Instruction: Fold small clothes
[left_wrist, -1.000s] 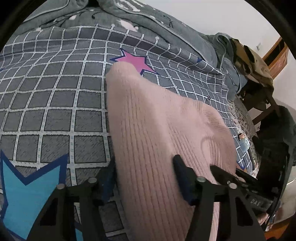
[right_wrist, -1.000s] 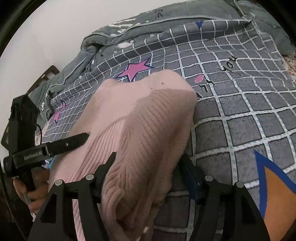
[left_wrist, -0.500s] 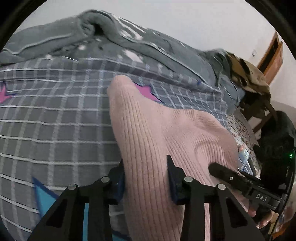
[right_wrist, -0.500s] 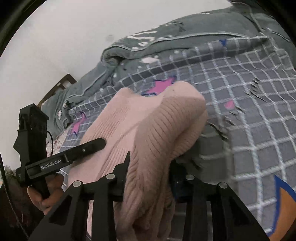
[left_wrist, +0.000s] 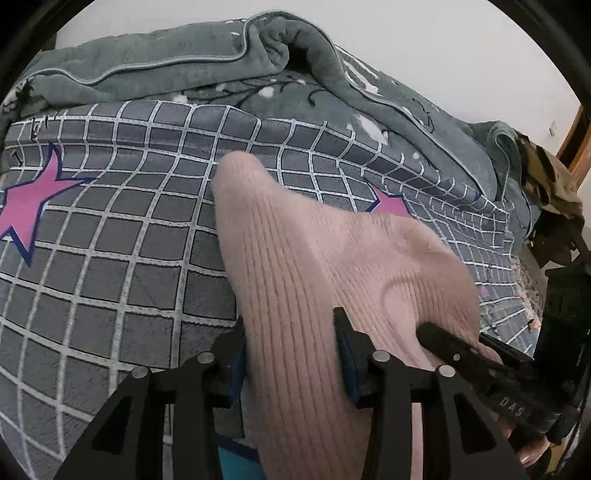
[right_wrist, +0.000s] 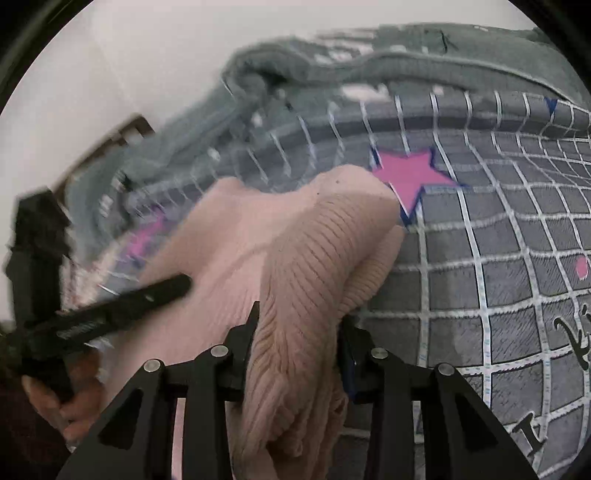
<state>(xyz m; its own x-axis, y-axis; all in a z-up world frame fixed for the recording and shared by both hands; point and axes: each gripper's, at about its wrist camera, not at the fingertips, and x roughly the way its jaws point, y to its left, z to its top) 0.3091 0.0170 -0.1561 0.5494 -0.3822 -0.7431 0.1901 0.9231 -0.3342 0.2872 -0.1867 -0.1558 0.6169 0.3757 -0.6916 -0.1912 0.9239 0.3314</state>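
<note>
Left gripper (left_wrist: 291, 352): jaws drawn in on a bunched edge of the pink ribbed knit garment (left_wrist: 314, 266), fabric pinched between the blue-padded fingers.

Right gripper (right_wrist: 299, 336): jaws likewise closed on a thick gathered fold of the same garment (right_wrist: 306, 258), knit spilling down between the fingers toward the camera.

Garment: slung between the two grips, its far end humped and apparently resting on the bed. Both ends appear to be held so the piece can be carried over as one layer, probably to make a fold; this is judgement, not seen.

Grey grid-check bedsheet (left_wrist: 110, 258): working surface beneath, printed with pink stars (left_wrist: 26, 199).

Grey-green blanket (left_wrist: 184, 66): heaped along the far edge, against the white wall.

Olive clothing pile (left_wrist: 550, 184): far right, well apart from the work.

Right wrist view: blurred at left, detail there uncertain.
</note>
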